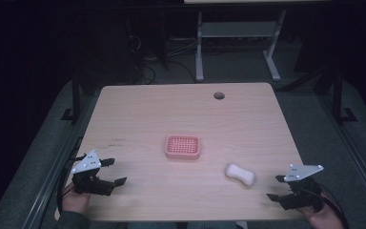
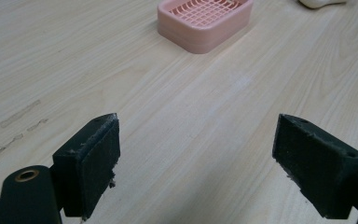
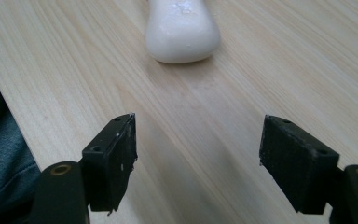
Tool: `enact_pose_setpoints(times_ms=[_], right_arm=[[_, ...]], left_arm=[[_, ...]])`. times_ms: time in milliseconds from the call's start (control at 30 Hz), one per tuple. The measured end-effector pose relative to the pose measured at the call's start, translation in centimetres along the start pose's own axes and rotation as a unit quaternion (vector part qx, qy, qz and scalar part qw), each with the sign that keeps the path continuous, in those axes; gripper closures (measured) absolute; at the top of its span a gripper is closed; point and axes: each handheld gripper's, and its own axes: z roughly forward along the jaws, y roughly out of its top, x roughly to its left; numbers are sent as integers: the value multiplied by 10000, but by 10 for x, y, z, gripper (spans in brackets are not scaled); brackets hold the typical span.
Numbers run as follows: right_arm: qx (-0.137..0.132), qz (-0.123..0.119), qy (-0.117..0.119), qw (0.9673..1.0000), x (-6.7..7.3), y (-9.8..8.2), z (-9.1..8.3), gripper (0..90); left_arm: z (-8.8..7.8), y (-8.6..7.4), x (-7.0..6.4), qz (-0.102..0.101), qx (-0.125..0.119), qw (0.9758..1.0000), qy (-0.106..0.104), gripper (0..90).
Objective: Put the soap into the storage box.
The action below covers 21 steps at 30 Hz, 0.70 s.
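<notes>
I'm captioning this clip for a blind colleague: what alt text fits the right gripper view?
A white soap bar lies on a light wooden table, straight ahead of the right gripper, whose two black jaws stand open with nothing between them. At the left edge, blue fabric shows beyond the table's rim.

Your right gripper (image 3: 198, 158) hangs low over the table (image 3: 270, 70), jaws standing wide apart with bare wood between them; nothing is gripped; the soap (image 3: 182, 30) lies ahead, well clear of both pads, its rounded white end facing you; blue cloth (image 3: 2, 172) shows past the table edge at lower left.
</notes>
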Motion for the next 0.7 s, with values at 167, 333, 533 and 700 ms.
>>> enact_pose_setpoints(times_ms=[167,333,533,700], right_arm=[[132,-50,-2,9999,2,3,4,262],[123,-181,37,9998,7,10,5,262],[220,-337,71,9992,11,24,9,262],[259,-431,121,9987,14,32,12,259]], left_arm=[[0,0,0,-23,-36,10000,9,148],[0,0,0,19,-28,10000,22,148],[0,0,1,11,-8,10000,44,148],[1,0,0,46,9,10000,42,148]])
